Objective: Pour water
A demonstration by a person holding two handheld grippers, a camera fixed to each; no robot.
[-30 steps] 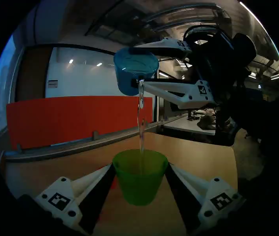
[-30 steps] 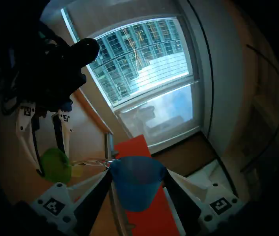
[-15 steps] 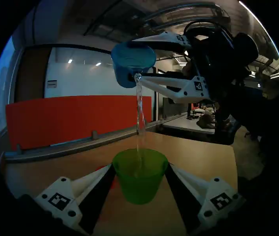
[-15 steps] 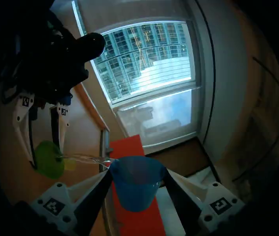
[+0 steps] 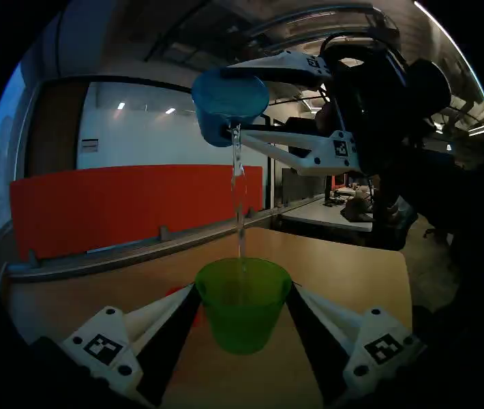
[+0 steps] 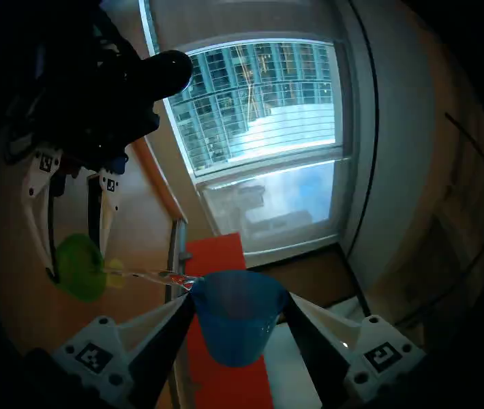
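In the left gripper view my left gripper [image 5: 242,307] is shut on a green cup [image 5: 243,303], held upright over a wooden table [image 5: 351,262]. Above it a blue cup [image 5: 227,105] is tipped on its side, and my right gripper [image 5: 242,99] is shut on it. A thin stream of water [image 5: 237,198] falls from its rim into the green cup. In the right gripper view the blue cup [image 6: 236,324] sits between the fingers of the right gripper [image 6: 236,320], with the water stream [image 6: 150,276] reaching to the green cup [image 6: 78,267] held by the left gripper [image 6: 71,259].
An orange partition [image 5: 126,204] and a metal rail [image 5: 140,245] run along the table's far edge. A person in dark clothing [image 5: 405,150] stands at the right. A large window [image 6: 269,129] with blinds lies beyond the blue cup.
The blue cup has tipped slightly further and edged up and left. The water stream has thinned. The green cup has stayed in place.
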